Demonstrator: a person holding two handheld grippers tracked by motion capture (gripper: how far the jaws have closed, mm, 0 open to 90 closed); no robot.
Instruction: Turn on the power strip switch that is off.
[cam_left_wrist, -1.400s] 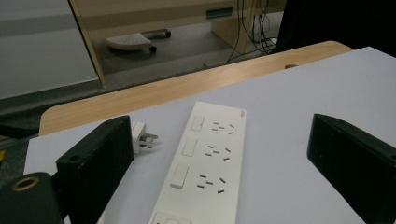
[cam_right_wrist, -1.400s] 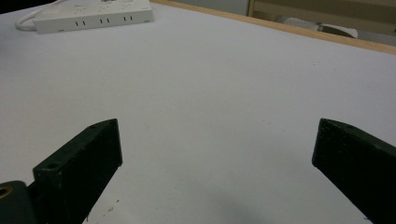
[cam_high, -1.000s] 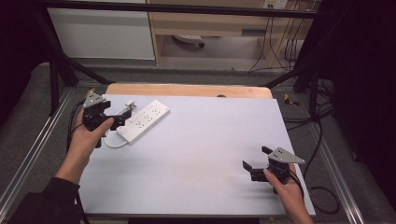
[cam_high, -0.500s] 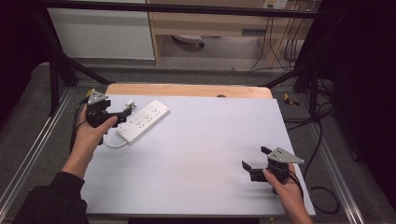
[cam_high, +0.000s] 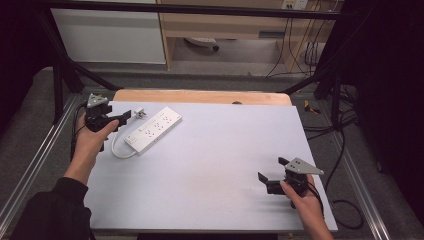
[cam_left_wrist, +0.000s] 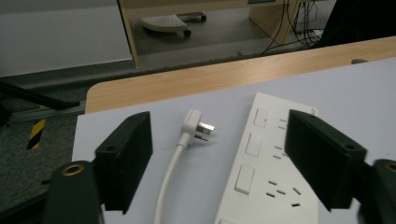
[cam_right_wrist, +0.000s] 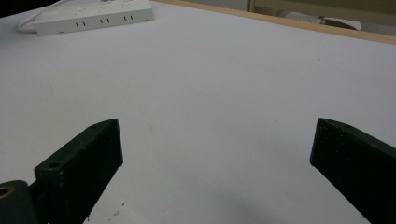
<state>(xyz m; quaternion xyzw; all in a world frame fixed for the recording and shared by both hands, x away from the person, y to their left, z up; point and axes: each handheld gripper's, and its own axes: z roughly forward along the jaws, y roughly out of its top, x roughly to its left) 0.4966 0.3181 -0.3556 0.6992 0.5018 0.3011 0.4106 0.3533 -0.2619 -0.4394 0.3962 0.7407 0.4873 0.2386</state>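
In the high view the power strip (cam_high: 153, 130) lies at the far-left part of the table (cam_high: 210, 165), its long axis running from about 7 o'clock to 1 o'clock, socket face up. Its white cord (cam_high: 118, 150) loops out of the 7 o'clock end and curls back to the plug (cam_high: 140, 113), which lies just beside the strip at its 10 o'clock side. The left gripper (cam_high: 123, 116) sits at 9 o'clock of the plug, close to it, jaws apart and aimed toward 3 o'clock. The right gripper (cam_high: 271, 173) rests at the near-right of the table, well apart from the strip, its jaws spread with nothing in them. Compared with a second ago, the left gripper has shifted a little nearer the far-left edge and lower, and its jaws have just been closing; the right one has not moved. In the left gripper view the plug (cam_left_wrist: 196, 125) lies between the two black jaws but farther out, prongs pointing to 3 o'clock toward the strip (cam_left_wrist: 271, 163); the pads touch nothing. In the right gripper view the jaws stand wide over bare table, with the strip (cam_right_wrist: 93, 18) far off at 11 o'clock.
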